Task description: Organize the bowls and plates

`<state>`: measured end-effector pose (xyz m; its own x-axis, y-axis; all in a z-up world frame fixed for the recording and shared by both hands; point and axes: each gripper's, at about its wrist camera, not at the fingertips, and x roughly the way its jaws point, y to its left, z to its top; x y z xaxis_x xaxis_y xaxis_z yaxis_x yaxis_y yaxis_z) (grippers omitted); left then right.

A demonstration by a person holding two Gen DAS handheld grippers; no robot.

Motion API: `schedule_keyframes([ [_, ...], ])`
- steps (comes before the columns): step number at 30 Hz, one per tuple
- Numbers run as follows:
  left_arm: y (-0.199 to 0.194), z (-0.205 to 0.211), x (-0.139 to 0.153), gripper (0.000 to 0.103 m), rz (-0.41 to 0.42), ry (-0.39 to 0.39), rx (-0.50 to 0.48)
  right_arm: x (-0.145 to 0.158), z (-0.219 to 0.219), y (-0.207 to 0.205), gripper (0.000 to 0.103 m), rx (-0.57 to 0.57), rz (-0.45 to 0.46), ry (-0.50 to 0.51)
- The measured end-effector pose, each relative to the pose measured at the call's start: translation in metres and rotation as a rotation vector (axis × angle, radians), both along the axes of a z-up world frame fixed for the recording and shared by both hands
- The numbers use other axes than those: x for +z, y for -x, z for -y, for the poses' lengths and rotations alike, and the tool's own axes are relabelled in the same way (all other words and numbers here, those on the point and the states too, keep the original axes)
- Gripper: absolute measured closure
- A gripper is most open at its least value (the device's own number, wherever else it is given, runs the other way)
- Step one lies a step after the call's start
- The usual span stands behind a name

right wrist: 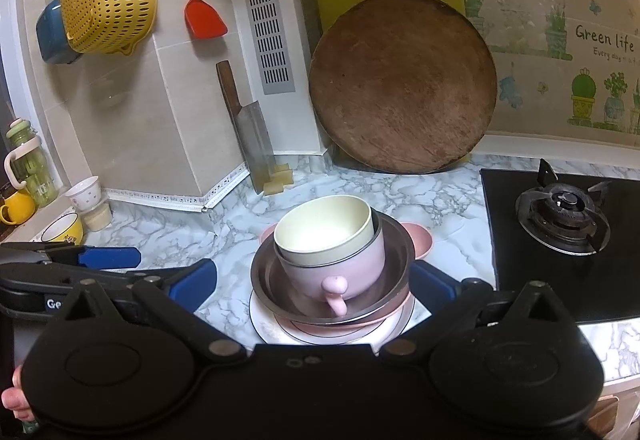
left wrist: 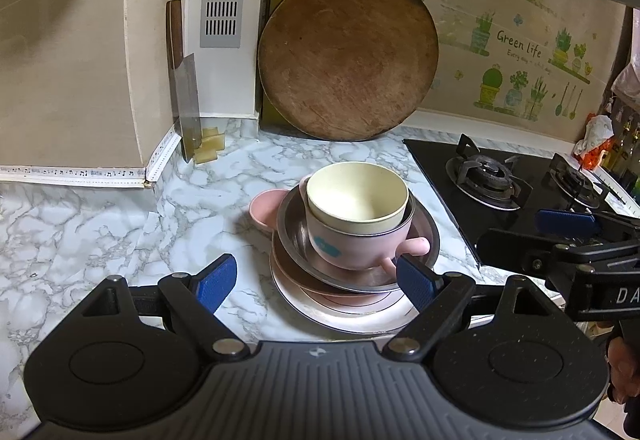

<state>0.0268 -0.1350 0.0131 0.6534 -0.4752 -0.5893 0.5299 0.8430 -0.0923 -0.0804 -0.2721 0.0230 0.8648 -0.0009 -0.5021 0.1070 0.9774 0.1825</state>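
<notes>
One stack already gathers everything on the worktop: cream bowl in pink cup, steel dish, plates. Both the left gripper and right gripper hover with jaws spread, grasping nothing; little seems left.

Pink plate mostly hidden under steel bowl (2nd burner partly blocked).

Dim warm indoor light, fisheye-bent edges, soft focus, dark corners
</notes>
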Motion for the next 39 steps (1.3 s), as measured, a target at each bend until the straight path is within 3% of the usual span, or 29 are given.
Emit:
schedule_keyframes([
  [17, 0.007, -0.004, 0.006, 0.016, 0.029, 0.022, -0.013, -0.002, 0.005, 0.000, 0.000, -0.036, -0.011, -0.010],
  [39, 0.010, -0.006, 0.005, 0.016, -0.003, 0.033, -0.030, -0.007, 0.001, 0.002, 0.000, -0.034, -0.033, -0.005],
])
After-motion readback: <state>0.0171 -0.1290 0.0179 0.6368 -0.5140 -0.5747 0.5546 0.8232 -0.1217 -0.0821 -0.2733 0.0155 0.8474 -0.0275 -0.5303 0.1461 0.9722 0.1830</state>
